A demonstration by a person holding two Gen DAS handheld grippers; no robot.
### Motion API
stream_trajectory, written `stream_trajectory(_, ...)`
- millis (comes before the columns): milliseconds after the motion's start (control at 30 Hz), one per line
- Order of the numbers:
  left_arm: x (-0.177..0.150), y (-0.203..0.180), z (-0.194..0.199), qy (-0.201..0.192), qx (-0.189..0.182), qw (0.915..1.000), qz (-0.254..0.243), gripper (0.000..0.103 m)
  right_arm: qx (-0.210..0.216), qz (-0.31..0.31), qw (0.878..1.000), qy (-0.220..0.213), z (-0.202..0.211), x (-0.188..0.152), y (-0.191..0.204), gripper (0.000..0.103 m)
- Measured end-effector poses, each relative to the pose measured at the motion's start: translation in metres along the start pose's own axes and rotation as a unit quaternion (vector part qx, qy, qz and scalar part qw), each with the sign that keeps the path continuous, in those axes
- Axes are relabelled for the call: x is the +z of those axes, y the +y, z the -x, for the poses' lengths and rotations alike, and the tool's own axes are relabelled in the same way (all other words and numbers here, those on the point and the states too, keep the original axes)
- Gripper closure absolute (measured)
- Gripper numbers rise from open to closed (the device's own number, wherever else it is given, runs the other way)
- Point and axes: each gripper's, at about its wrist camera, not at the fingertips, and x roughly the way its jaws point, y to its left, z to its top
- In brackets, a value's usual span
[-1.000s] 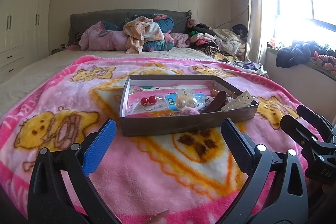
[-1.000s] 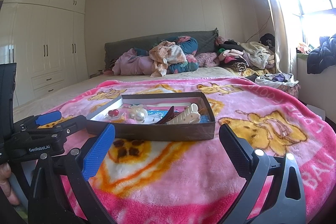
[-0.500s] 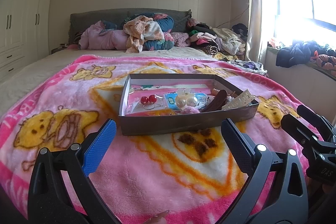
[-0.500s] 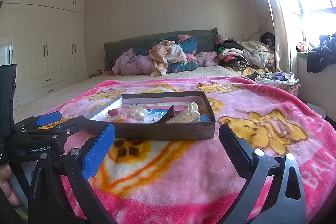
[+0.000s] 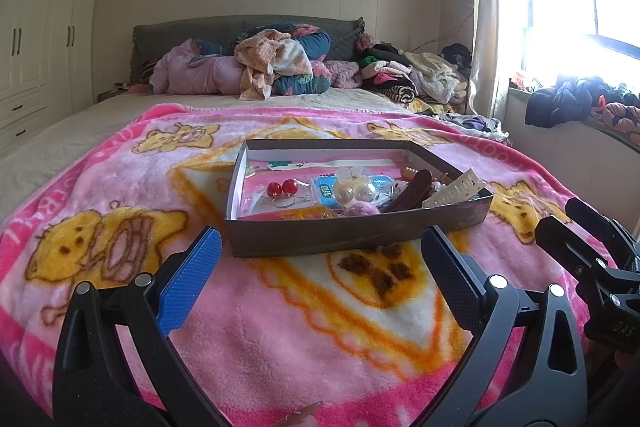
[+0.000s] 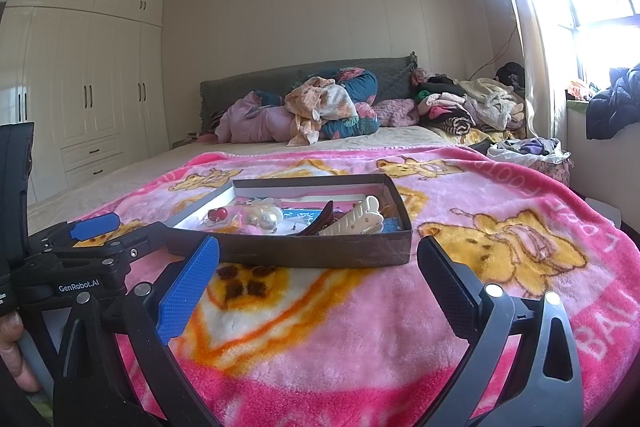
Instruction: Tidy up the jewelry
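Note:
A shallow brown box point(image 5: 344, 233) sits on a pink cartoon blanket point(image 5: 280, 315); it also shows in the right wrist view point(image 6: 320, 253). Inside lie red ball earrings point(image 5: 281, 188), pearl earrings point(image 5: 355, 191), a dark brown hair clip point(image 5: 412, 191) and a cream claw clip point(image 6: 358, 218). My left gripper point(image 5: 320, 283) is open and empty just in front of the box. My right gripper point(image 6: 318, 283) is open and empty, also short of the box. The right gripper point(image 5: 592, 259) shows at the right edge of the left wrist view.
Heaped clothes and bedding point(image 5: 276, 67) lie against the headboard. White wardrobes point(image 6: 80, 99) stand at the left. A window sill with dark clothes point(image 5: 576, 99) is on the right. The left gripper point(image 6: 84, 247) shows at the left of the right wrist view.

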Motion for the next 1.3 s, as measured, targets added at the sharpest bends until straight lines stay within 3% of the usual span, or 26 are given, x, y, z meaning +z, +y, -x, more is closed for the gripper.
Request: stream_trajectory(1300, -0.0017, -0.0011, -0.0007, 0.003, -0.001, 1.0, 0.0, 0.011, 0.002, 0.003, 1.0, -0.001, -0.0003, 0.0002, 0.0062, 0.006)
